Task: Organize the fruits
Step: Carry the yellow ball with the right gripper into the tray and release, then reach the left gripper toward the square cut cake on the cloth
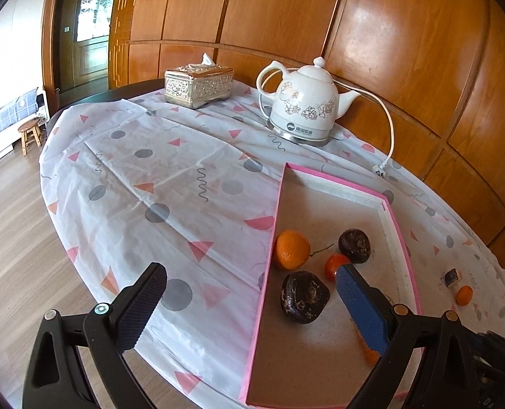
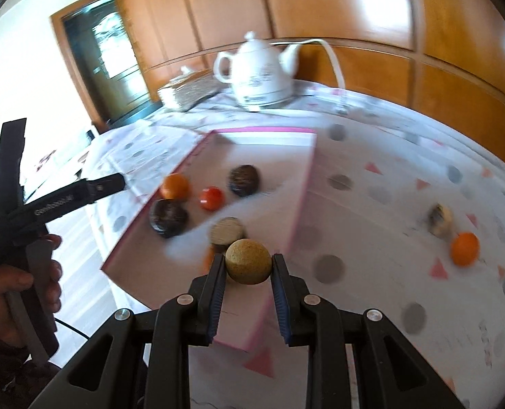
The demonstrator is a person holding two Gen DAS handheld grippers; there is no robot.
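Note:
A pink-rimmed box lid (image 1: 267,259) lies on the table and also shows in the right wrist view (image 2: 300,201). In it are an orange (image 1: 292,249), a small red fruit (image 1: 334,266) and two dark round fruits (image 1: 303,296) (image 1: 354,245). My left gripper (image 1: 252,281) is open and empty, straddling the lid's left rim. My right gripper (image 2: 248,266) is shut on a tan round fruit (image 2: 248,261), held above the lid's near end. Outside the lid lie a small orange (image 2: 464,248) and a pale dark-patched fruit (image 2: 440,220).
A white electric kettle (image 1: 303,102) with its cord and a silver tissue box (image 1: 199,85) stand at the back of the patterned tablecloth (image 1: 150,177). Wooden wall panels run behind. A hand holding the left gripper's handle (image 2: 20,293) is at the left.

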